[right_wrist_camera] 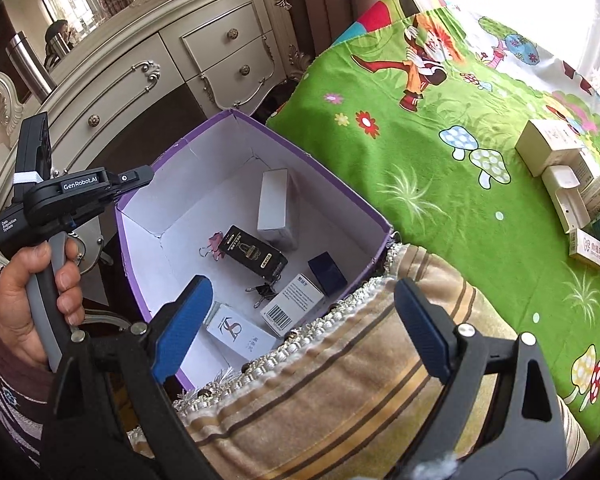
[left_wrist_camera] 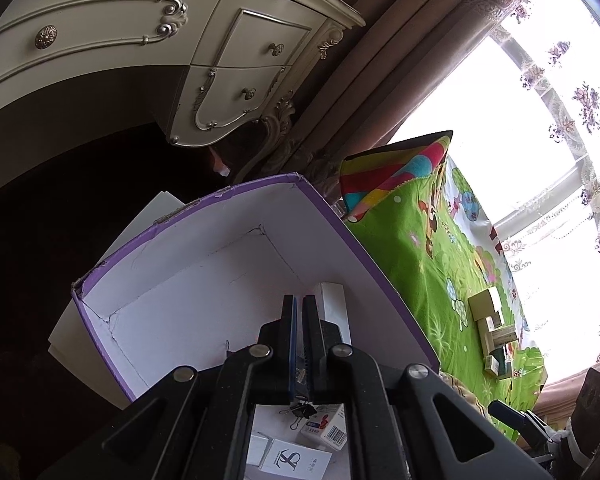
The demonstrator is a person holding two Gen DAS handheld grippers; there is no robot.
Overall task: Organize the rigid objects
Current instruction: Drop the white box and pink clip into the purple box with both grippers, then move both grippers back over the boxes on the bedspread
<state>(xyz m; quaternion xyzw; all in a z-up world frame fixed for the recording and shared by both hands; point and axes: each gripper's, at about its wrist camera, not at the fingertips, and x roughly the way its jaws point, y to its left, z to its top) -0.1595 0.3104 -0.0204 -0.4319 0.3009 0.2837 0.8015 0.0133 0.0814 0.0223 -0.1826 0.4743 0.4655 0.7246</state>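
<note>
Blue-padded right gripper (right_wrist_camera: 300, 326) fingers spread, empty, over striped cushion (right_wrist_camera: 340, 392). Left gripper (left_wrist_camera: 299, 312) clenched, nothing held, above purple box (right_wrist_camera: 172, 160). Remaining cartons (right_wrist_camera: 572, 184) beyond, on bed (right_wrist_camera: 400, 168): light, stiff, probably crushable; pinch across flat sides.

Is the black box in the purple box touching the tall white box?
Cannot tell. In the right wrist view the black box overlaps the tall white box, but no clear contact or gap shows.
</note>
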